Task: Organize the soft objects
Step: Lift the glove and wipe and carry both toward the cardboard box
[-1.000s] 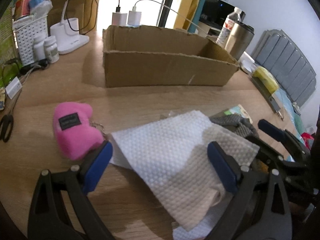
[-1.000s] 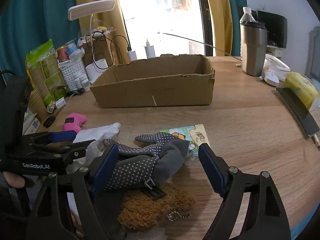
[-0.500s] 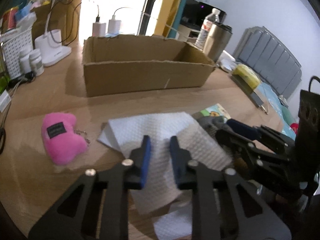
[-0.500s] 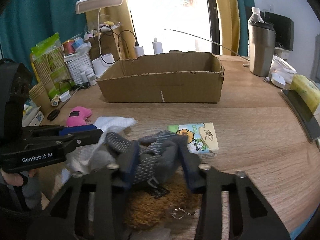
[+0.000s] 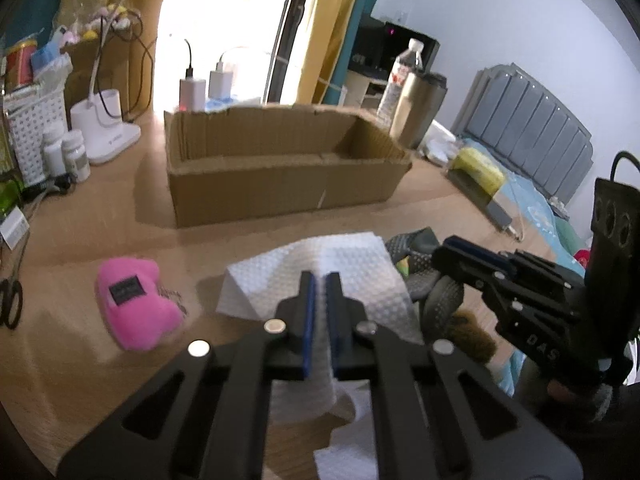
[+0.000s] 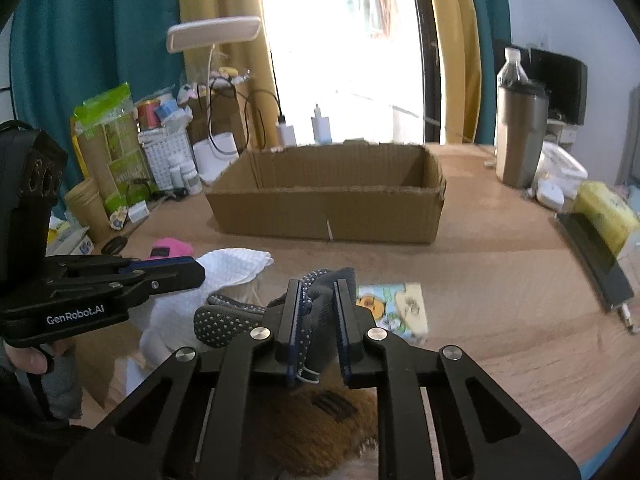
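"GenRobot.AI" on left gripper (image 6: 192, 276) body.

The right tool (image 6: 318, 320) hides most of the brown plush (image 6: 304, 432).

Wood-grain counter (image 6: 500, 280). Open cardboard box (image 6: 328, 216) sits toward the far edge, mid-width. Far-left corner: white perforated basket (image 6: 164, 156), pill bottles (image 5: 66, 154), lamp base (image 5: 106, 134). Left edge: scissors (image 5: 10, 302). Near edge: pink plush (image 5: 136, 304), white paper towel (image 5: 320, 276), brown plush (image 6: 316, 436), cartoon-print packet (image 6: 396, 308). Far-right corner: steel tumbler (image 6: 520, 136).
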Demonstrator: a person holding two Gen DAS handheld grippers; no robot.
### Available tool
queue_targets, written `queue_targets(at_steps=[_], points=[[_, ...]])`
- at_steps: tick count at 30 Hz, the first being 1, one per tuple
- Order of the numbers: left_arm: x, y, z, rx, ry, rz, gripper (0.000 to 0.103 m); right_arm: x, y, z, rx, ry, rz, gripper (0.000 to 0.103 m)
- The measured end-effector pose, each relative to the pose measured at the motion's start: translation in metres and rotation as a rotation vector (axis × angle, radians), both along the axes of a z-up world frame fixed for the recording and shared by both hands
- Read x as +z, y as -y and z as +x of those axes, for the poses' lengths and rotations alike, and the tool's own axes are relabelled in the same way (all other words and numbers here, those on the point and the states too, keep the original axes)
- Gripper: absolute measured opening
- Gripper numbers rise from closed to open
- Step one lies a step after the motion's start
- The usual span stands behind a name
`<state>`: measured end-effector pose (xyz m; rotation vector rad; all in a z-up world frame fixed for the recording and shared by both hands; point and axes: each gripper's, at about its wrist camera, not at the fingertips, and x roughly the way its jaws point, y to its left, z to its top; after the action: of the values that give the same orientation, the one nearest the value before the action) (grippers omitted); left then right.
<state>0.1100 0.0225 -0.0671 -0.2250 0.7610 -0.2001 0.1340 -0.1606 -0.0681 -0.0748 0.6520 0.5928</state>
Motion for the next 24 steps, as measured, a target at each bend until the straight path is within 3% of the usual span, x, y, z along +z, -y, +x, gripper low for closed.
queue_targets(at_steps=[3, 8, 12, 14, 16, 24], points=[[0.011, -0.005, -0.001, 0.01, 0.029, -0.007, 0.006, 0.01, 0.001, 0.003, -0.004, 0.028, 0.011, 0.005], [0.025, -0.015, -0.001, 0.033, 0.066, -0.016, 0.006, 0.02, 0.002, 0.01, -0.004, 0.054, 0.01, 0.005], [0.031, -0.02, 0.0, 0.048, 0.082, -0.007, 0.006, 0.015, 0.005, 0.018, -0.011, 0.004, 0.004, 0.006], [0.033, -0.022, 0.001, 0.056, 0.089, -0.004, 0.006, 0.008, 0.006, 0.019, -0.027, -0.023, -0.013, 0.016], [0.033, -0.025, 0.001, 0.063, 0.093, -0.002, 0.006, 0.001, 0.007, 0.02, -0.034, -0.053, -0.02, 0.041], [0.032, -0.033, -0.005, 0.082, 0.1, 0.004, 0.006, -0.025, 0.003, 0.014, -0.034, -0.161, -0.076, 0.043]])
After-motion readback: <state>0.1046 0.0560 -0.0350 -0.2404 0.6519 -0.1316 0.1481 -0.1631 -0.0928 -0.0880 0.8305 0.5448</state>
